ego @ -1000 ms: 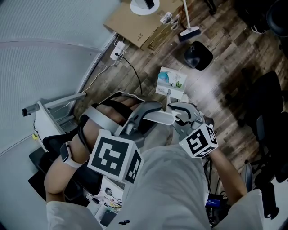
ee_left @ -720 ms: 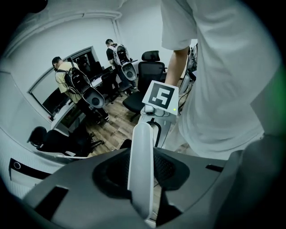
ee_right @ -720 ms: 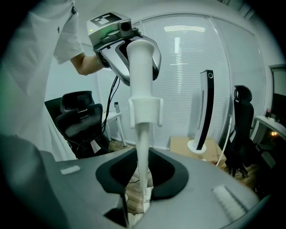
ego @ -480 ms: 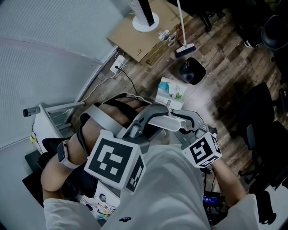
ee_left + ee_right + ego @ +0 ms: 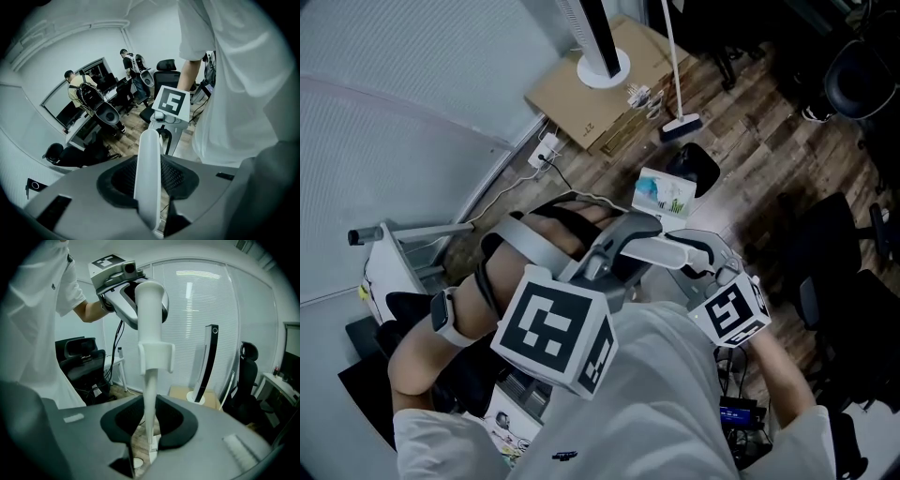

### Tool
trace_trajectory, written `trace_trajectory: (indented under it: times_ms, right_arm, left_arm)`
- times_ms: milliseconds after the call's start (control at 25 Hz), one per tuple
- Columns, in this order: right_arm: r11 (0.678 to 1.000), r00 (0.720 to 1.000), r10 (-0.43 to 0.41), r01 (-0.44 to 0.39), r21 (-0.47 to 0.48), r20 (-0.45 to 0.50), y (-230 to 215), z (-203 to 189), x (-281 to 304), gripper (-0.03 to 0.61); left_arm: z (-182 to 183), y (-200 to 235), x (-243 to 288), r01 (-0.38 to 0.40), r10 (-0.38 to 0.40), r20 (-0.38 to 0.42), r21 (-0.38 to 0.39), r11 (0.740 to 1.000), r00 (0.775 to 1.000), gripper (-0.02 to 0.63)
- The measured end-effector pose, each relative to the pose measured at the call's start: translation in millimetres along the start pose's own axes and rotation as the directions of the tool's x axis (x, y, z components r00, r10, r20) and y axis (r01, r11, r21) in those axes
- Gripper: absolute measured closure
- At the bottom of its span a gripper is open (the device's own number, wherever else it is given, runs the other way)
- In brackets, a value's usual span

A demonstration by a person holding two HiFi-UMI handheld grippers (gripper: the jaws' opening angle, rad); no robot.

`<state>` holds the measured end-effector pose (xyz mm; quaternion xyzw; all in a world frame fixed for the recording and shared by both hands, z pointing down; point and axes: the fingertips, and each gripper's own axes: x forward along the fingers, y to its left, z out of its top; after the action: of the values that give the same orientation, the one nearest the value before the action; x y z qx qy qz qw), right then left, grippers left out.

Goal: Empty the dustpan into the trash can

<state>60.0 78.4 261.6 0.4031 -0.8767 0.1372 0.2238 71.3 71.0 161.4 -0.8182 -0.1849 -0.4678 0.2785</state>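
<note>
Both grippers hold one white dustpan handle in front of the person's body. My left gripper, with the large marker cube, is shut on the handle and points steeply down. My right gripper is shut on the handle from the other side. In the right gripper view a clip on the handle shows below the left gripper. A black round trash can stands on the wood floor beyond. A white flat thing with blue-green print lies beside it. The pan itself is hidden.
A white-poled broom leans by the can. A tower fan's base stands on cardboard. A power strip with cable lies near the wall. Dark office chairs stand right, a white stand left. People stand at desks.
Both grippers have risen together with the handle, still clamped on it. The trash can and printed thing sit lower in the picture, nearer the grippers.
</note>
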Motion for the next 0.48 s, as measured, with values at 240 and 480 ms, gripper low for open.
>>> trace_trajectory:
  times_ms: [240,480]
  right_arm:
    - [1.000,1.000,-0.011,0.011,-0.013,0.003,-26.7,-9.7,-4.6,0.491]
    - [1.000,1.000,0.018,-0.018,-0.012,-0.014,-62.2,-28.1,-15.4,0.491]
  left_arm:
    - [7.7,18.3,16.9,-0.013,0.013,0.004,-0.005,1.000,1.000,0.494]
    - [21.3,45.2,45.6,-0.008,0.009,0.020,-0.047,0.999,1.000,0.494]
